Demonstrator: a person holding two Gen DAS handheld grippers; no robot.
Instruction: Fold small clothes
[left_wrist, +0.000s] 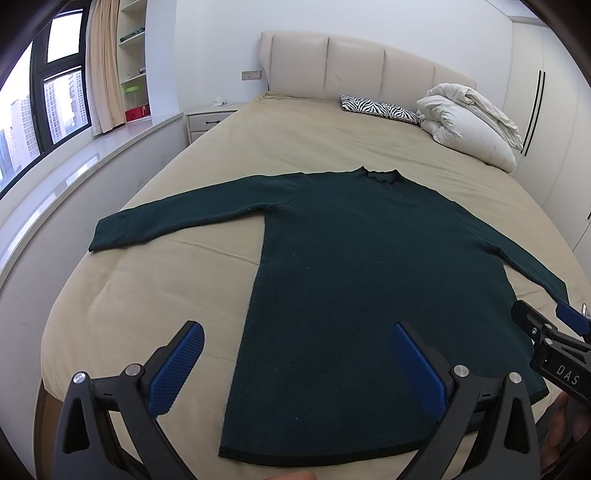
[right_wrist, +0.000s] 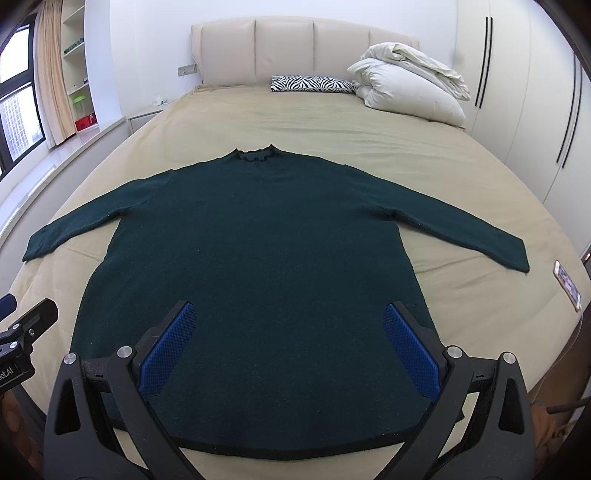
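Observation:
A dark green long-sleeved sweater (left_wrist: 369, 280) lies flat on the beige bed, front up, collar toward the headboard, both sleeves spread out sideways. It also shows in the right wrist view (right_wrist: 266, 266). My left gripper (left_wrist: 295, 343) is open and empty, held above the sweater's lower left edge near the hem. My right gripper (right_wrist: 290, 325) is open and empty, held above the middle of the sweater's lower body. The right gripper shows at the right edge of the left wrist view (left_wrist: 543, 328); the left gripper shows at the left edge of the right wrist view (right_wrist: 26, 325).
The beige bed (right_wrist: 332, 125) has a zebra-print pillow (right_wrist: 310, 84) and a folded white duvet (right_wrist: 410, 86) by the headboard. A phone (right_wrist: 567, 285) lies on the bed's right edge. A window ledge (left_wrist: 74, 173) runs along the left, wardrobes (right_wrist: 517, 92) stand on the right.

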